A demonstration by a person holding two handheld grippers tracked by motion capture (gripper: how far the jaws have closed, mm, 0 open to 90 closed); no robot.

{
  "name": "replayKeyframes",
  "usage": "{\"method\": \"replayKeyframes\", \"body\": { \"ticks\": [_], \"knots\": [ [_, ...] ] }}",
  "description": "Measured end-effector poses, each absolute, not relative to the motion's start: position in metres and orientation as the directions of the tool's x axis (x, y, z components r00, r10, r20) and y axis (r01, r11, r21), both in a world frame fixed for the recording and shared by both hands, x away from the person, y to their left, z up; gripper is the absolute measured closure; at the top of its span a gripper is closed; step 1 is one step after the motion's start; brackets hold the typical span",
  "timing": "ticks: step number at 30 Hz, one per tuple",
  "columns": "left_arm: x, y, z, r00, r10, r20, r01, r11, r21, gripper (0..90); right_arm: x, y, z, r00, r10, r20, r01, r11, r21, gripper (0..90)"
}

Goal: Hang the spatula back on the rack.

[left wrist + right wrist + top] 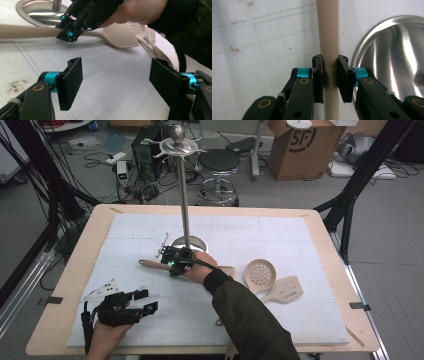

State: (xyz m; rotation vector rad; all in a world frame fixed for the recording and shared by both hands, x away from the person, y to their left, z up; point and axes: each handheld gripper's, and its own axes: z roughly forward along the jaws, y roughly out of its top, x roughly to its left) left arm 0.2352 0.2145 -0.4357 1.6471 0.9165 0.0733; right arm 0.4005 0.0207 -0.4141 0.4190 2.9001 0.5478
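Seen from the high view, the right gripper (176,265) sits over the handle of a beige spatula (152,265) lying on the white foam mat (300,310), just in front of the round steel base (192,242) of a tall utensil stand (183,195); a skimmer (260,274) and slotted turner (286,290) lie well apart to the right. The left gripper (142,301) rests near the table's front edge.

Left gripper view: its jaws stand wide apart, holding nothing, and the spatula's broad blade (120,36) appears beyond the other hand.

Right gripper view: both pads are clamped on the round handle (328,30), the steel base (392,62) just beside. Gripped far from the blade, the spatula may pivot or slip on lifting, or knock the base.
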Motion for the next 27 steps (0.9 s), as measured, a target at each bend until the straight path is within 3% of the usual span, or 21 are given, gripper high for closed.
{"method": "replayKeyframes", "body": {
  "ticks": [7, 27],
  "knots": [
    [0.235, 0.212, -0.436, 0.691, 0.595, -0.412, 0.518, -0.01, 0.855, 27.4, 0.404, 0.001, -0.397, -0.943, 0.331, -0.044, 0.266, 0.825, 0.498, 77.4],
    [0.234, 0.213, -0.434, 0.716, 0.58, -0.389, 0.477, 0.0, 0.879, 27.2, 0.409, -0.033, -0.368, -0.928, 0.362, 0.088, 0.323, 0.665, 0.674, 77.3]
  ]
}}
